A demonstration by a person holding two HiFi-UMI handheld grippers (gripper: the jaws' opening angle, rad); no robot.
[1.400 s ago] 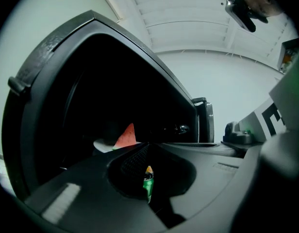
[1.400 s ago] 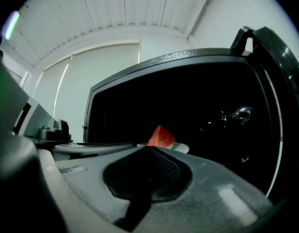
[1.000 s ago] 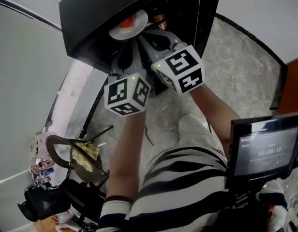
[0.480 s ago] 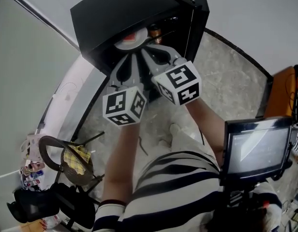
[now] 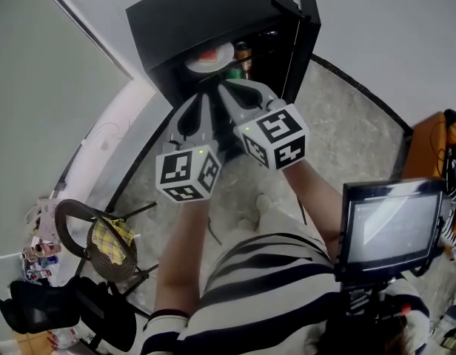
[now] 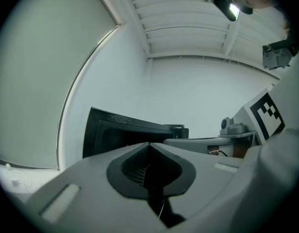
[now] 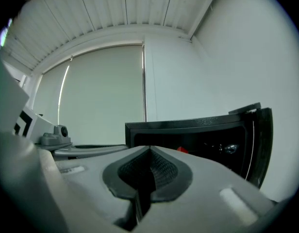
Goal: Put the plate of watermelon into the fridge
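Note:
The black fridge [image 5: 206,13] stands open, its door [image 5: 308,21] swung to the right. On its upper shelf rests the white plate of watermelon [image 5: 210,58]. My left gripper [image 5: 200,99] and right gripper [image 5: 225,89] hang side by side just in front of the opening, both shut and empty, a short way from the plate. In the left gripper view the fridge [image 6: 121,129] shows beyond the left gripper [image 6: 149,145]. In the right gripper view a red bit of watermelon [image 7: 182,150] peeks over the right gripper [image 7: 149,150] inside the fridge [image 7: 203,130].
A bottle [image 5: 243,51] and a green can [image 5: 235,72] stand beside the plate inside the fridge. A chair with a yellow cloth [image 5: 109,244] is at the lower left, beside a white ledge [image 5: 102,143]. A monitor [image 5: 387,228] sits at the right.
Both grippers have drawn back from the fridge opening toward the person. The plate of watermelon stays on the shelf.

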